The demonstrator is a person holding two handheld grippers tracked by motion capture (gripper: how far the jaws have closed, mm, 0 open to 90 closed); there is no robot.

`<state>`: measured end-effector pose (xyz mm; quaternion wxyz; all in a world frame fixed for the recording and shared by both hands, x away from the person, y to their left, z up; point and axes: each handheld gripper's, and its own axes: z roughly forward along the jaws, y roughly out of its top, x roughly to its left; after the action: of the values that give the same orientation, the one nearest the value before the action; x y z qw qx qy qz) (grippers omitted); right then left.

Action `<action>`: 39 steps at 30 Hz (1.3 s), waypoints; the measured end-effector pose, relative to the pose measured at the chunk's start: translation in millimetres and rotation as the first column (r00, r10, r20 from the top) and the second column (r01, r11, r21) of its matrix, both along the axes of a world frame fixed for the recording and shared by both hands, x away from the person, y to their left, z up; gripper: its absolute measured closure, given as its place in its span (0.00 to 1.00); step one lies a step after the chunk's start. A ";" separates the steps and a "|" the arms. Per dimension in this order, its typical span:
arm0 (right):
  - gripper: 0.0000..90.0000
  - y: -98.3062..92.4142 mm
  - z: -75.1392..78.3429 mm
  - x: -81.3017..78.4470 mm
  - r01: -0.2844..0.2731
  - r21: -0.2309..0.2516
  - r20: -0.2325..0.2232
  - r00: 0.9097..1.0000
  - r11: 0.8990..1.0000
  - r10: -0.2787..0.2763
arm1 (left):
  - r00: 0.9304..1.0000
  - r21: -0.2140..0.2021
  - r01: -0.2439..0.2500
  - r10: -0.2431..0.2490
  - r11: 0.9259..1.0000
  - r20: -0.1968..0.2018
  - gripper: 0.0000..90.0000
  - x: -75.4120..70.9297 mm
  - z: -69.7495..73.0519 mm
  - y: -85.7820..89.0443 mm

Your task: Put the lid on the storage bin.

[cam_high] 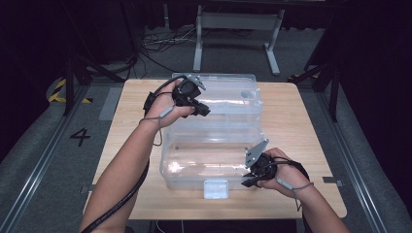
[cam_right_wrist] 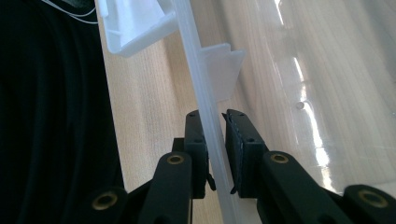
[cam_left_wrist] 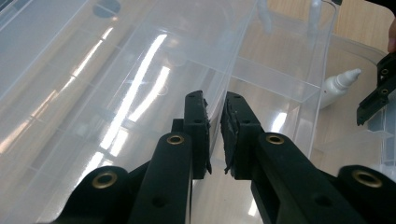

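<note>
A: How far along does this look?

B: Midway, I'd judge. The clear plastic box [cam_high: 194, 162] sits mid-table on the wooden table [cam_high: 301, 121] with its clear lid [cam_high: 228, 94] swung back on the far side. Whether the lid is being opened or brought over to close, I cannot tell.

A: And the tools?

B: The left gripper [cam_left_wrist: 214, 114] has its jaws narrowed onto the lid's edge, the rim between the pads. The right gripper [cam_right_wrist: 211, 135] is clamped just as narrowly on the box's near rim, beside the white latch [cam_right_wrist: 224, 67].

A: Counts, biggest first?

B: One table, one box, one lid, two grippers, one latch at the front, and one small white squeeze bottle [cam_left_wrist: 338, 84] seen through the clear plastic.
</note>
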<state>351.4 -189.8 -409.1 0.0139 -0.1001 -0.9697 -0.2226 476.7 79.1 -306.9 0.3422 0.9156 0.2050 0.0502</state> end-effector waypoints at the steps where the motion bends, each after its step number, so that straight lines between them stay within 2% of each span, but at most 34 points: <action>1: 0.88 -0.2 0.1 -0.1 0.001 -0.001 -0.003 1.000 1.000 -0.001 | 1.000 0.001 0.004 -0.004 1.000 0.001 0.90 -0.7 0.4 -0.2; 3: 0.88 -0.9 0.1 1.6 -0.024 -0.007 0.006 1.000 1.000 0.024 | 1.000 0.011 0.012 -0.012 1.000 0.005 0.91 -3.4 2.3 -0.5; 4: 0.88 -0.5 -0.2 0.7 -0.010 0.000 0.004 1.000 1.000 0.010 | 1.000 0.011 0.016 -0.016 1.000 0.008 0.91 -4.7 2.8 -0.6; 12: 0.88 -1.2 0.1 0.2 -0.001 0.002 -0.001 1.000 1.000 0.001 | 0.999 0.033 0.040 -0.041 0.999 0.015 0.92 -15.2 8.1 -2.3; 15: 0.88 -1.3 0.1 0.2 -0.001 0.003 -0.002 1.000 1.000 0.001 | 0.998 0.054 0.054 -0.055 0.997 0.016 0.92 -18.9 10.7 -3.7; 22: 0.88 -2.1 0.2 0.7 -0.010 -0.001 0.003 1.000 1.000 0.010 | 0.997 0.070 0.066 -0.068 0.995 0.021 0.92 -25.3 13.0 -5.3; 28: 0.88 -2.4 -0.1 0.5 -0.011 0.001 0.003 1.000 1.000 0.011 | 0.997 0.069 0.074 -0.074 0.995 0.004 0.93 -29.4 14.5 -5.0; 33: 0.88 -3.3 -0.7 -1.0 0.009 0.015 0.002 1.000 1.000 -0.009 | 0.995 0.085 0.096 -0.097 0.992 0.011 0.93 -35.9 16.0 -5.9; 34: 0.88 -4.2 -0.8 -0.3 -0.007 0.010 0.007 1.000 1.000 0.007 | 0.995 0.089 0.098 -0.099 0.991 0.010 0.93 -37.3 16.4 -5.9; 39: 0.88 -4.9 -1.2 -0.6 -0.005 0.008 0.015 1.000 1.000 0.004 | 0.993 0.103 0.119 -0.120 0.988 0.003 0.94 -43.3 17.7 -6.3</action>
<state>350.7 -194.6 -410.3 0.0075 -0.0962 -0.9691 -0.2272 433.4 72.8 -289.2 0.2980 0.9424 0.1454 0.0442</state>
